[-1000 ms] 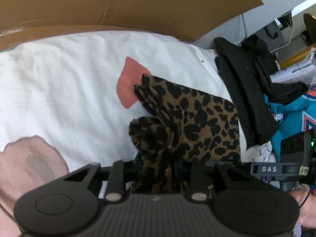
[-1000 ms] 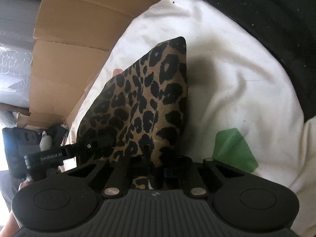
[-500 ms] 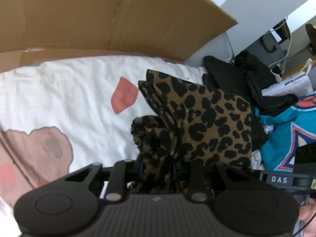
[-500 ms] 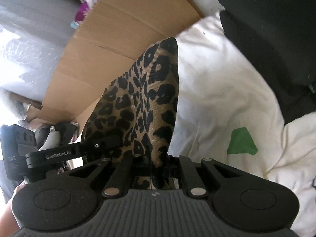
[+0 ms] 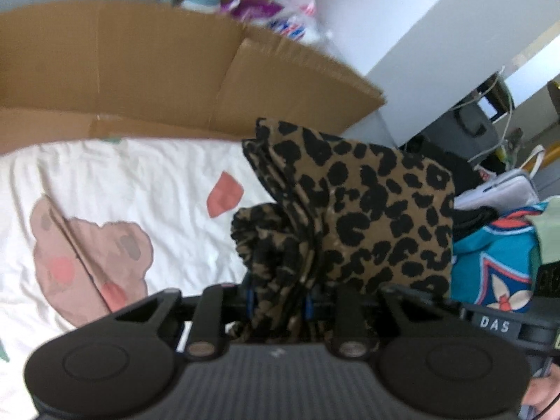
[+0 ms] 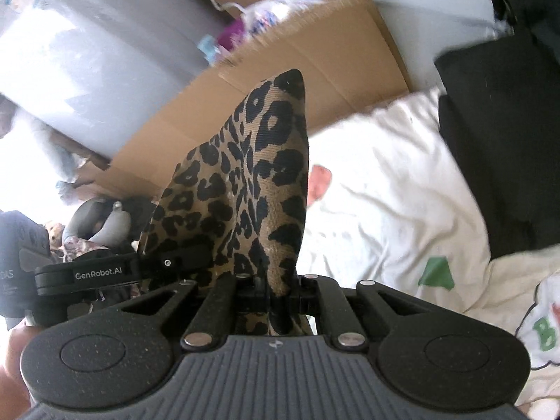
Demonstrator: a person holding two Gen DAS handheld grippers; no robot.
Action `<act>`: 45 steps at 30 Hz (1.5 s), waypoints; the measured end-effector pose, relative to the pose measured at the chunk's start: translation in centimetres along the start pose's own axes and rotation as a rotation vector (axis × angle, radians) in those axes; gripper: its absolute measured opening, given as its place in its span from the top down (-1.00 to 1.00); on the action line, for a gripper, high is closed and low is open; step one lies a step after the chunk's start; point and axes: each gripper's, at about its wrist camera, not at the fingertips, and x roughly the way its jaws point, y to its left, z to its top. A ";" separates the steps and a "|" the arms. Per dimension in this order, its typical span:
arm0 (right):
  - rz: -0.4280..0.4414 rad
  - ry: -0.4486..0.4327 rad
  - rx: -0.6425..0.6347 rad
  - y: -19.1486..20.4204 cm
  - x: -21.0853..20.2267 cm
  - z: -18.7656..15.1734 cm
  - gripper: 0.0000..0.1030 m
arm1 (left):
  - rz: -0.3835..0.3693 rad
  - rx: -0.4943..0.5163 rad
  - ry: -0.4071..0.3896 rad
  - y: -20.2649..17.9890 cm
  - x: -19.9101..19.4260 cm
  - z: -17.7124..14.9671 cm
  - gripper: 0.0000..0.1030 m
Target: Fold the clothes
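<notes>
The left tool (image 5: 278,301) is clenched on a thick, crumpled bunch of the leopard-print garment (image 5: 367,210); the cloth is a soft knit, tan with irregular black blotches, and it fans out from the grip in stacked pleats toward a broad flat panel on the right; the right tool (image 6: 271,292) is clamped tight on a thin edge of the same leopard-print garment (image 6: 252,192), which rises from its closed jaws as a tall, tapering, finely ribbed fin ending in a rounded point. The garment hangs between the two tools, lifted clear above the bedsheet (image 5: 140,175); the sheet is white, rumpled cotton printed with a brown bear shape (image 5: 91,248), a coral patch (image 5: 224,196) and, in the right wrist view, a green patch (image 6: 435,273). Behind the bed stands a creased sheet of corrugated cardboard (image 5: 140,70), matte brown with an open fluted edge. A folded black garment (image 6: 500,147) lies flat on the sheet at the right; a glossy teal jersey (image 5: 497,262) with orange and white trim lies bunched beside the leopard cloth in the left wrist view.
</notes>
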 end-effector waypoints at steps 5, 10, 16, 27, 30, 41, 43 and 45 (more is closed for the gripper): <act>0.007 -0.025 -0.023 3.0 -4.0 2.0 0.90 | 0.022 -0.006 -0.053 -2.7 -4.3 1.3 0.49; 0.006 -0.056 -0.075 6.2 -8.3 3.4 0.90 | 0.032 -0.013 -0.106 -5.6 -9.0 2.6 0.49; 0.038 -0.088 -0.066 9.2 -14.6 6.3 0.90 | 0.003 -0.070 -0.168 -8.5 -14.6 3.5 0.49; 0.003 -0.142 -0.150 14.4 -23.1 8.7 0.90 | 0.025 -0.031 -0.249 -14.9 -21.6 4.5 0.49; -0.019 -0.148 -0.175 15.2 -25.2 9.1 0.90 | 0.017 -0.025 -0.260 -16.2 -22.3 4.4 0.49; -0.078 -0.186 -0.221 15.3 -32.0 9.2 0.90 | -0.009 0.004 -0.295 -21.7 -24.2 2.4 0.49; -0.087 -0.196 -0.230 15.1 -33.4 9.2 0.90 | -0.016 0.011 -0.299 -22.7 -24.5 2.0 0.49; -0.095 -0.203 -0.238 14.8 -34.6 9.0 0.90 | -0.015 0.015 -0.295 -23.6 -24.4 1.7 0.49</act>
